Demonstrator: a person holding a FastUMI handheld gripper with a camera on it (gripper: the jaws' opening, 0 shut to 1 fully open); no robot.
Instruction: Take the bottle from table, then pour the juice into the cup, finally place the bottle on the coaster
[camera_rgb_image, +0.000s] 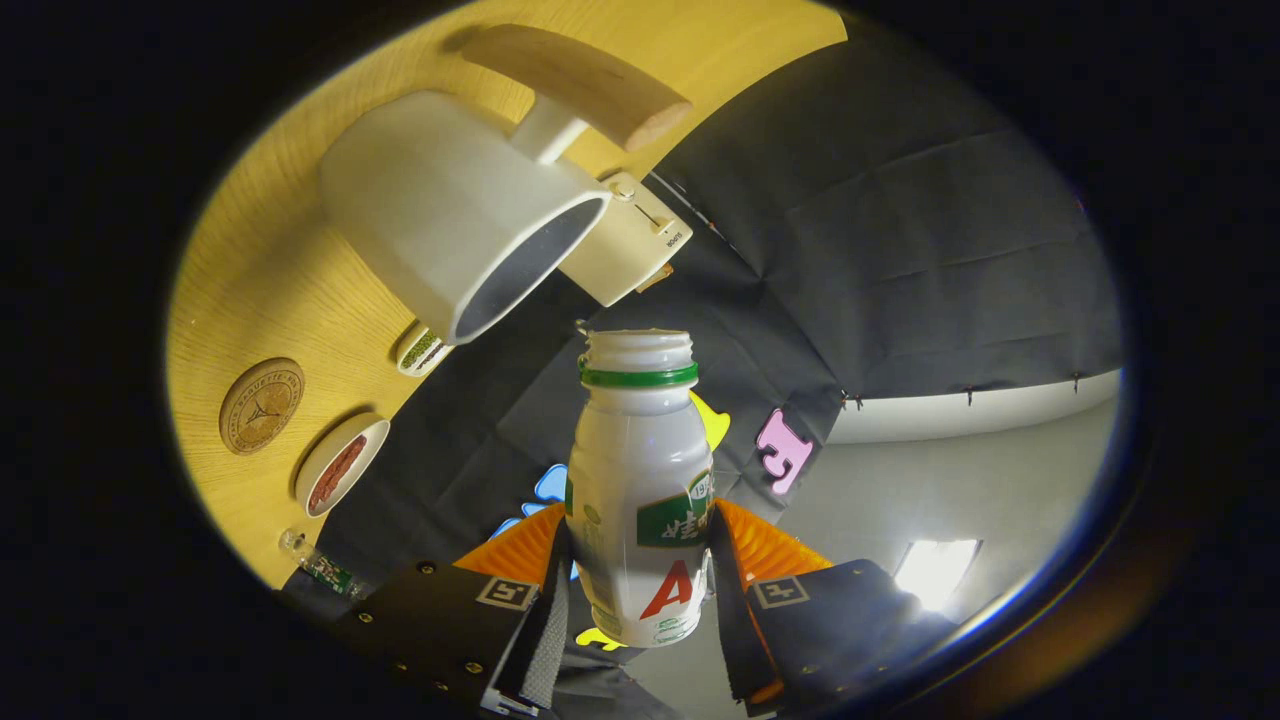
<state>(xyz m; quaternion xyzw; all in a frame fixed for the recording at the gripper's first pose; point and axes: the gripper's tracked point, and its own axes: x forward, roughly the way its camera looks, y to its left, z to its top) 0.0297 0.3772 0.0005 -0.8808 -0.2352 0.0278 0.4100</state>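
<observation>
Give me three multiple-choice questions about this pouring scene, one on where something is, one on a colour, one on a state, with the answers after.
1. Where is the small white plastic bottle?
A. Between the two fingers of the tongs
B. On the round cork coaster
C. Inside the white cup with a wooden handle

2. What colour is the ring around the bottle's neck?
A. Red
B. Green
C. Blue

3. What state is the bottle's mouth in?
A. Capped
B. Corked
C. Open, no cap on

Answers:
1. A, since both fingers press on the bottle's sides, with the coaster lying bare on the wooden table.
2. B, since a green band sits just under the threaded mouth.
3. C, since the threads and open rim show, pointing toward the cup.
</observation>
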